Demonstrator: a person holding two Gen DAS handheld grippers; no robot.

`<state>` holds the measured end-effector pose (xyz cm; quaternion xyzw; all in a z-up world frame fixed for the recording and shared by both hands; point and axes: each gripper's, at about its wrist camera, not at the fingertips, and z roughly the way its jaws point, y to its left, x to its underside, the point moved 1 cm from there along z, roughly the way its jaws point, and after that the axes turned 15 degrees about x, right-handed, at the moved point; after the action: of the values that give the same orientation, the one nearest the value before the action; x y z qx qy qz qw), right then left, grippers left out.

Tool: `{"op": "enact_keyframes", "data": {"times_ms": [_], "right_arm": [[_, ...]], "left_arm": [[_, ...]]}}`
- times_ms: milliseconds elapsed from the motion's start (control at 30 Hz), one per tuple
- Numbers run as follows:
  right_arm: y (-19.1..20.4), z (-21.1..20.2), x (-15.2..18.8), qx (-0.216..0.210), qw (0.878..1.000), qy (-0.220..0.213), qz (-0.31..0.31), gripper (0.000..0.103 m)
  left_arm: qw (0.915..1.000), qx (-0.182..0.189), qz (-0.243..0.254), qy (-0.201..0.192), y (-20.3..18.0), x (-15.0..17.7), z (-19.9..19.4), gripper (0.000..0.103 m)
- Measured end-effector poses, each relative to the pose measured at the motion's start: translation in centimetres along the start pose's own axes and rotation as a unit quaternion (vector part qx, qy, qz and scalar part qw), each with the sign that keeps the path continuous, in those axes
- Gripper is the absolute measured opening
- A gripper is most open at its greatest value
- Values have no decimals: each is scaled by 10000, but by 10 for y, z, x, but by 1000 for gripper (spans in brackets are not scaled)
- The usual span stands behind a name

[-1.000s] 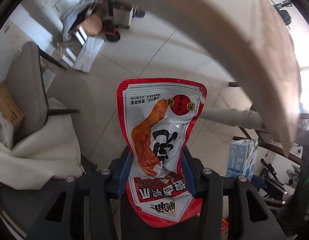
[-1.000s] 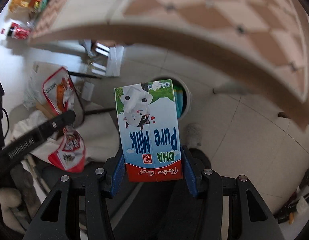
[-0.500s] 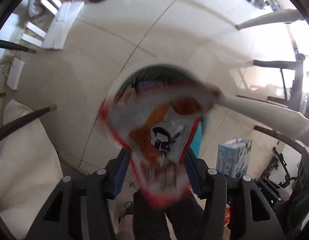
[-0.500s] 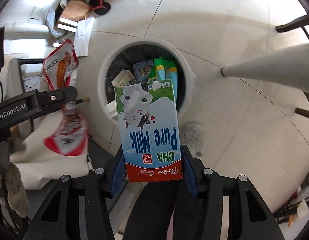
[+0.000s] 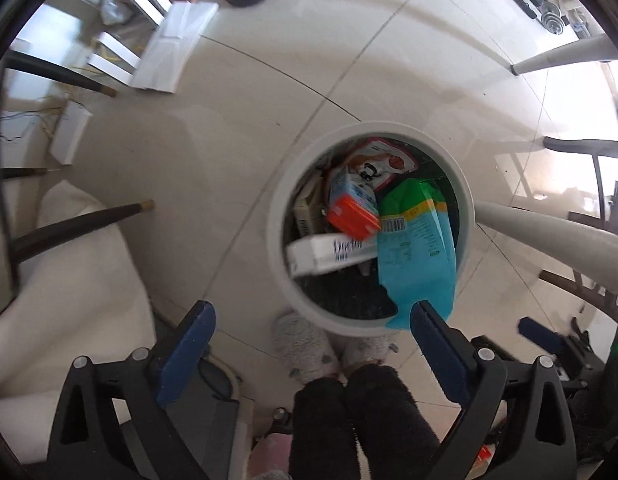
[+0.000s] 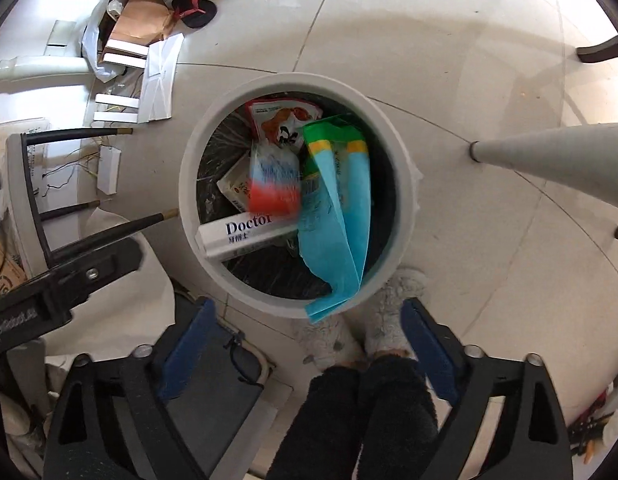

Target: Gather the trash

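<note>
With both claws, left (image 5: 311, 320) and right (image 6: 307, 316), opening and empty over the bin (image 6: 213, 136), hold them centred until the blurred carton (image 6: 275, 184) lands inside.

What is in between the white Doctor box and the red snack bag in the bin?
The milk carton, blurred in the right wrist view. It sits between the Doctor box and the red snack bag, inside the bin.

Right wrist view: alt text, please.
Open, empty right gripper, jaws opening, above a round white bin on tile. Inside the bin: a blurred milk carton, snack pouch, blue-green bag and white "Doctor" box.
</note>
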<state>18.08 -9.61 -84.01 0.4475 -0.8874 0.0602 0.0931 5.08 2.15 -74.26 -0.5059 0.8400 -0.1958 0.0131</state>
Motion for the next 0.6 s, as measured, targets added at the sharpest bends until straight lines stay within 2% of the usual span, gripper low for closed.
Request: {"op": "enact_keyframes", "data": {"times_ms": [167,233,467,600], "right_arm": [[-7,-43,22,343,9992,-198,-10,102],[-11,-66,35,389,9989,-268,24,102],[-36,-165,82,347,9981,-497,67,103],[-51,-230,107,77,9983,-581,74,103]], "left_arm": [[9984,-329,263,-387,-25,30,-51,100],[9978,-396,318,-425,-35,42,-69,100],[9976,-224,375,-545,-78,87,-156,100],[9967,-70,530,-603,-106,109,-205,100]]}}
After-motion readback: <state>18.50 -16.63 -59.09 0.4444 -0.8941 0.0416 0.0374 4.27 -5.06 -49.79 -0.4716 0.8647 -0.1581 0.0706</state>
